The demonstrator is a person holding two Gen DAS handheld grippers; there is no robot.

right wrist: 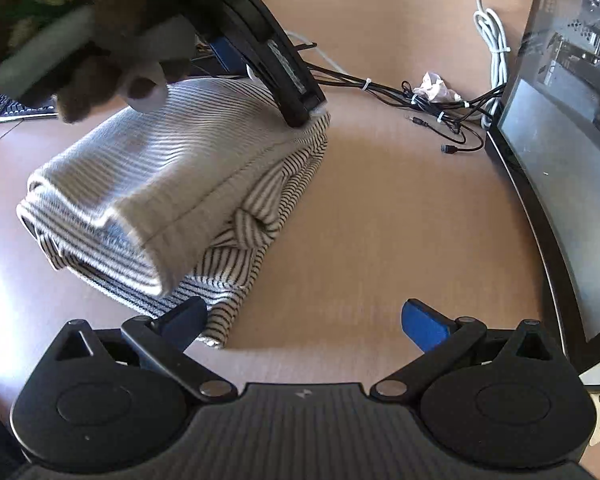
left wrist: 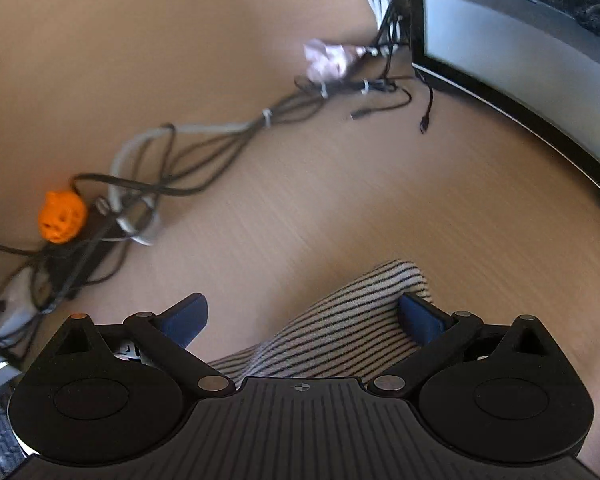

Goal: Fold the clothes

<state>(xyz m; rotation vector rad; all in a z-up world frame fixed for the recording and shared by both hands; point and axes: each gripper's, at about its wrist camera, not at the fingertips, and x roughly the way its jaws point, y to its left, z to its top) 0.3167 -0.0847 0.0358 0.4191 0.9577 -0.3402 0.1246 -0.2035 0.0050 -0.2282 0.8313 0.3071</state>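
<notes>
a striped garment (right wrist: 172, 192), folded into a thick bundle, is seen lying on the wooden table (right wrist: 380, 208), toward its left side and well apart from the monitor (right wrist: 560, 160) along the right edge. the left gripper (left wrist: 302, 316) is held wide open with a corner of the striped cloth lying between its blue fingers, not clamped. the right gripper (right wrist: 302, 320) is likewise spread wide, nothing gripped, its left finger just beside the bundle's near edge. tangled cables (right wrist: 432, 104) are gathered near the far edge.

No words, brands or numbers can be read anywhere. The monitor (right wrist: 560, 152) shows only blurred shapes — nothing legible. The keyboard (right wrist: 16, 109) keys are too small to tell.
</notes>
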